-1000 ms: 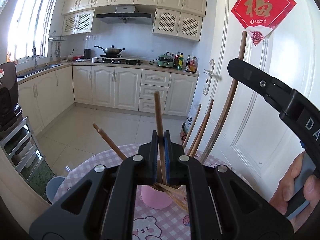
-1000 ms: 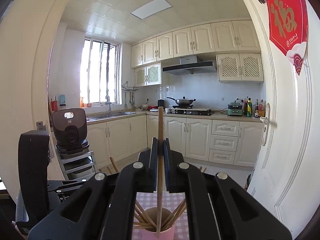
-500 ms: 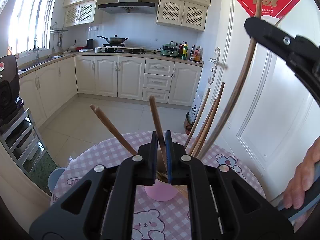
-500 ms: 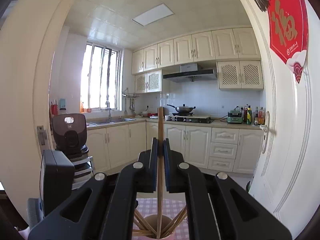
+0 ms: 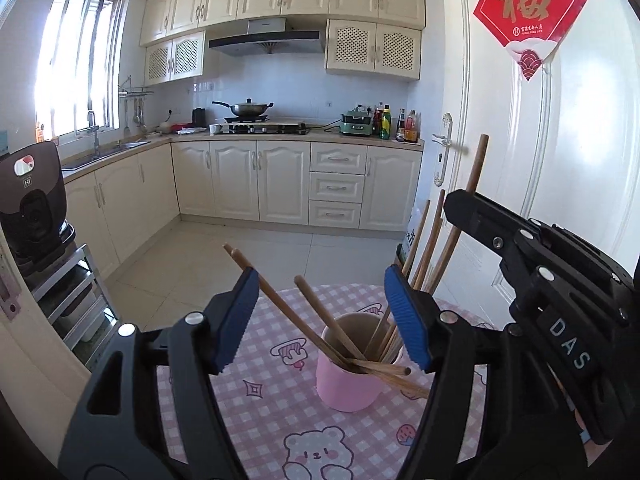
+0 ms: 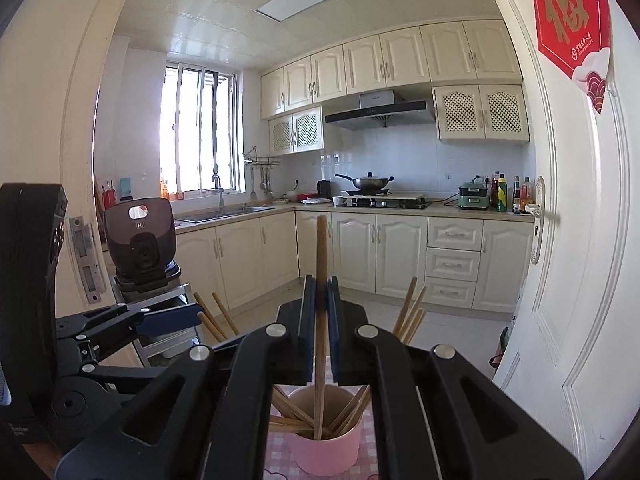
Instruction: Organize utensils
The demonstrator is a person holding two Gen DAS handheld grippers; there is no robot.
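The left gripper (image 5: 324, 320) stood wide open with nothing between its blue pads (image 5: 406, 322), its jaws spread to either side of the pink cup (image 5: 348, 380) that sat just ahead of and below it on the pink checked counter (image 5: 264, 400). Several wooden chopsticks (image 5: 320, 332) leaned out of the cup in different directions, some slanting toward the left pad and others fanning up behind the right one; one lay across the cup's rim with its end sticking out toward the right. The right gripper (image 6: 319, 344) was closed tight on a single chopstick (image 6: 320, 272), holding it upright with its lower end reaching down inside the cup (image 6: 324, 456) directly below the jaws, among the other sticks (image 6: 352, 408) leaning against the cup's wall. The held chopstick's upper part rose well above the fingertips. In the left wrist view the right gripper (image 5: 460, 204) appeared to the right of the open jaws, above and beside the cup, with the gripped chopstick (image 5: 478, 160) poking up past it. In the right wrist view the left gripper (image 6: 172, 316) showed off to the left, its jaws apart.
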